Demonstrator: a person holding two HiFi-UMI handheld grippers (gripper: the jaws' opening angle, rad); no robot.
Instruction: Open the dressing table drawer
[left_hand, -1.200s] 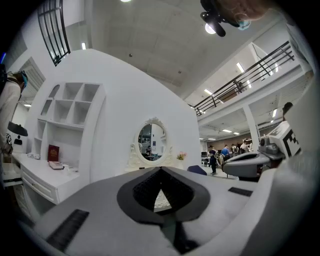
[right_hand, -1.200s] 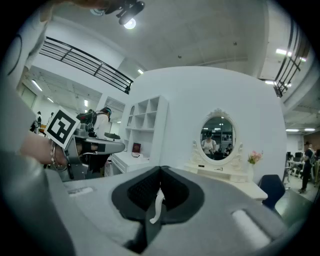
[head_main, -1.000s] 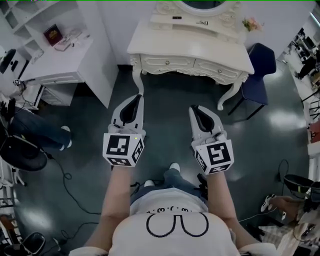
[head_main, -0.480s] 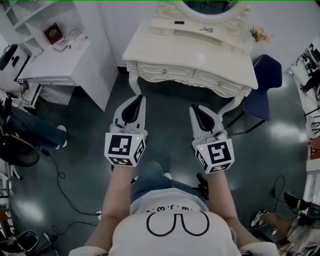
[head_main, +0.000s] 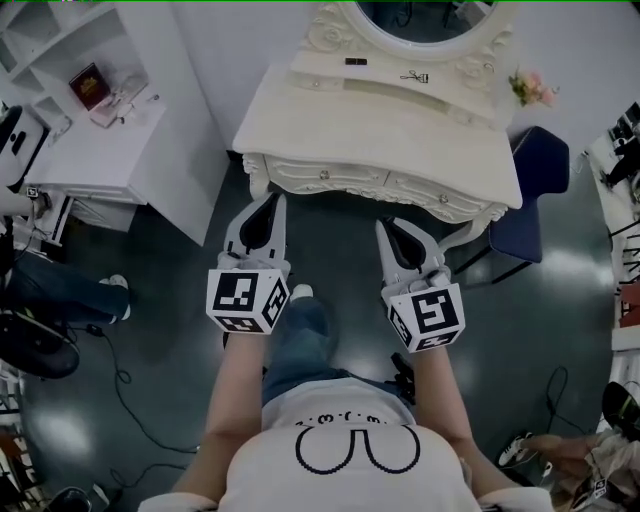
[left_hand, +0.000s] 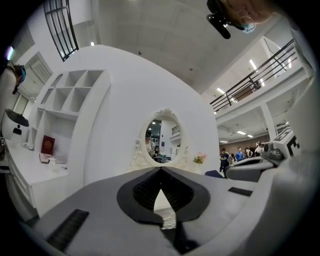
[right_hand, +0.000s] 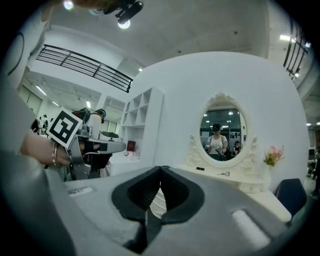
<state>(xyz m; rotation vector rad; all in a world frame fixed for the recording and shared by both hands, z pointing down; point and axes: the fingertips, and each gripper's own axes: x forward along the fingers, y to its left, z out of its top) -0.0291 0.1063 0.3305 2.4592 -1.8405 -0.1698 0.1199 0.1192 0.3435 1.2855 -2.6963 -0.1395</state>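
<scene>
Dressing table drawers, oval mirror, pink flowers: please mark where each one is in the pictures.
dressing table drawers (head_main: 320, 176): head view, front of the left one.
oval mirror (right_hand: 223, 132): right gripper view, middle of the glass.
pink flowers (head_main: 532, 88): head view, the blossoms.

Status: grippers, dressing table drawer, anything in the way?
Left gripper and right gripper both shut, empty. Cream carved dressing table ahead, drawers shut, untouched. Nothing in the way; dark blue chair off to the right.
</scene>
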